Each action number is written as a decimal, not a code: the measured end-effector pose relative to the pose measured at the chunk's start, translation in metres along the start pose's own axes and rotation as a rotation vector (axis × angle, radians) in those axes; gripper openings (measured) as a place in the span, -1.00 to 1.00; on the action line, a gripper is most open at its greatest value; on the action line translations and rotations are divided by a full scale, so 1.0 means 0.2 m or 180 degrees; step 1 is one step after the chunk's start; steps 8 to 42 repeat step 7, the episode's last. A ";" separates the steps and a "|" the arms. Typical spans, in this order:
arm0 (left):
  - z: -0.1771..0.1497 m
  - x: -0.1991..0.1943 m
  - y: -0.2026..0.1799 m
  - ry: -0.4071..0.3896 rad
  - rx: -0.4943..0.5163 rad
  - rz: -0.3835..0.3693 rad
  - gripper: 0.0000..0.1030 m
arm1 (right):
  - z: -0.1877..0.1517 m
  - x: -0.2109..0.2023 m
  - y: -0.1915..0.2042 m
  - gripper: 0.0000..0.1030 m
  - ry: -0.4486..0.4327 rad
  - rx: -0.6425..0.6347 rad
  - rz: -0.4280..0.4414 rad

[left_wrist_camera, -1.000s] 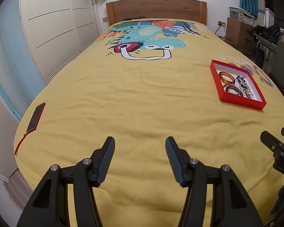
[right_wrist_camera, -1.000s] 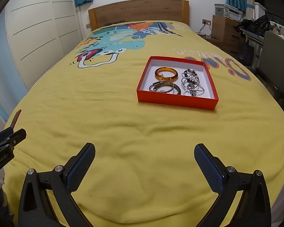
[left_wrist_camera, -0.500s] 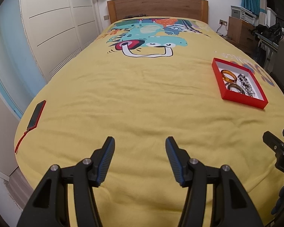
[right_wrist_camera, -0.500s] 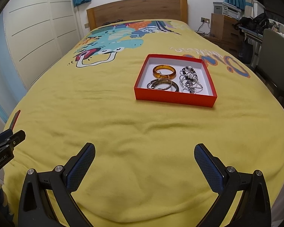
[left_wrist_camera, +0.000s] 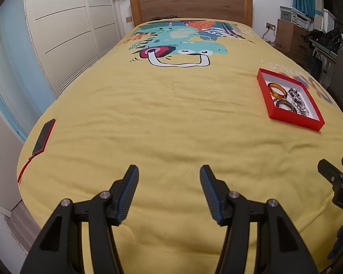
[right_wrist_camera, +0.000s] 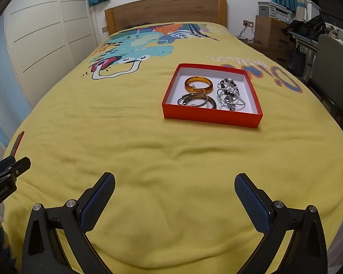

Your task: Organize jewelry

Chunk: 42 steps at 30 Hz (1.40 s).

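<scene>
1. Left gripper (left_wrist_camera: 169,171): jaws apart, nothing between the blue pads; it hangs over the near end of the bed, angled down toward the yellow bedspread (left_wrist_camera: 171,118).
2. Right gripper (right_wrist_camera: 175,179): jaws spread wider than the left one's, likewise empty, above bare bedspread at the near end. Each gripper shows at the edge of the other's view — the two are side by side and apart.
3. Red box (right_wrist_camera: 211,116): open, shallow, white inside, lying flat on the bedspread ahead of the right gripper and well clear of both tools. From the left wrist view it sits far to the right.
4. Box contents: an amber bangle (right_wrist_camera: 198,84) at the back left; metal bangles (right_wrist_camera: 196,100) stacked or overlapping at the front left, just beside it; a tangle of beaded silver-and-black bracelets (right_wrist_camera: 229,96) along the right side. All the jewelry seen lies inside the box.
5. Surroundings: a phone in a red case (left_wrist_camera: 44,137) with a red strap lies at the left edge of the bed; a wooden headboard (left_wrist_camera: 191,8) stands at the far end — white wardrobe doors (left_wrist_camera: 64,34) along the left.
</scene>
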<state>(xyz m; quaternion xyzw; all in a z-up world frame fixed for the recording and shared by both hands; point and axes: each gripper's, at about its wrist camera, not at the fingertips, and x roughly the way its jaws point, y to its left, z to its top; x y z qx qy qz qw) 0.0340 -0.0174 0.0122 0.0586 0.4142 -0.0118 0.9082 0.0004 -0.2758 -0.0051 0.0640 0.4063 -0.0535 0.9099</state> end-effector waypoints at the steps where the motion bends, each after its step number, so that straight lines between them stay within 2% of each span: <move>1: 0.00 0.00 0.00 0.0003 -0.0001 -0.0003 0.04 | 0.00 0.00 0.00 0.99 0.0002 -0.0002 0.0000; 42: -0.01 0.01 0.01 0.0025 -0.0001 -0.0010 0.04 | -0.01 0.01 0.00 0.99 0.0018 0.0008 -0.0002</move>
